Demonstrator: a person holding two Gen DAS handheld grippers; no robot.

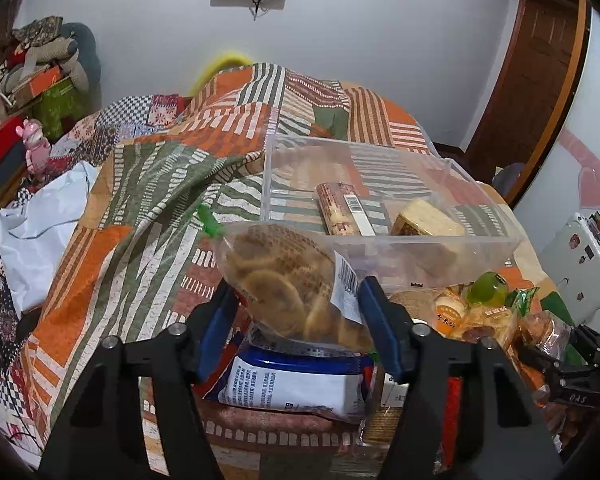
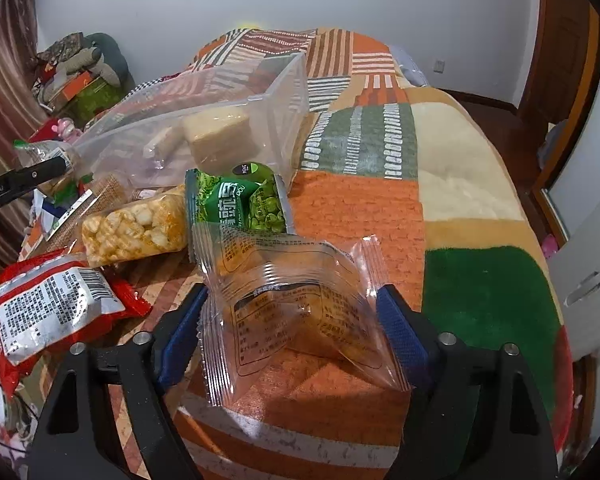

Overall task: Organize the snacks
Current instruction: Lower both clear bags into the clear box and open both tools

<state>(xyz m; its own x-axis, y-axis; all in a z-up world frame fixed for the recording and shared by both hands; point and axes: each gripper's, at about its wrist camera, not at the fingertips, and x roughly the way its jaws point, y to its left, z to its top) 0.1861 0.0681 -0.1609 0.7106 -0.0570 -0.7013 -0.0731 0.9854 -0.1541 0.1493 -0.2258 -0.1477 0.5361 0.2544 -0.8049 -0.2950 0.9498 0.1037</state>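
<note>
The left tongs [image 1: 298,312] are clenched on a clear bag of round biscuits [image 1: 288,280], both blue pads pressing its sides; the bag is lifted above a blue and white packet [image 1: 288,388] whose small print is too fine to read. A green tie [image 1: 209,222] closes the bag's top, and a barcode label [image 1: 346,280] sits on its right side, its figures unreadable.

The right tongs [image 2: 290,312] straddle a clear wrapped cake [image 2: 296,304] lying on the bed quilt [image 2: 356,208]. The pads sit at the wrapper's crinkled edges, but whether they actually press it I cannot tell. The black printing on the wrapper is blurred.

Beyond the cake lie a green pea packet [image 2: 240,204] with large white characters, a round green-lidded cup [image 2: 252,170] half hidden behind it, a puffed rice bar [image 2: 134,228], and a red packet [image 2: 48,308] with a silver label and barcode, cut off at the left edge.

A clear plastic bin [image 1: 384,196] stands on the quilt beyond the pile; inside it are a long biscuit roll [image 1: 340,208] with a barcode and a pale wrapped cake block [image 1: 428,220]. The near wall of the bin blurs whatever lies behind it.

In the right wrist view the left tongs' black finger enters from the left with partial lettering ending "Robot.AI".
</note>
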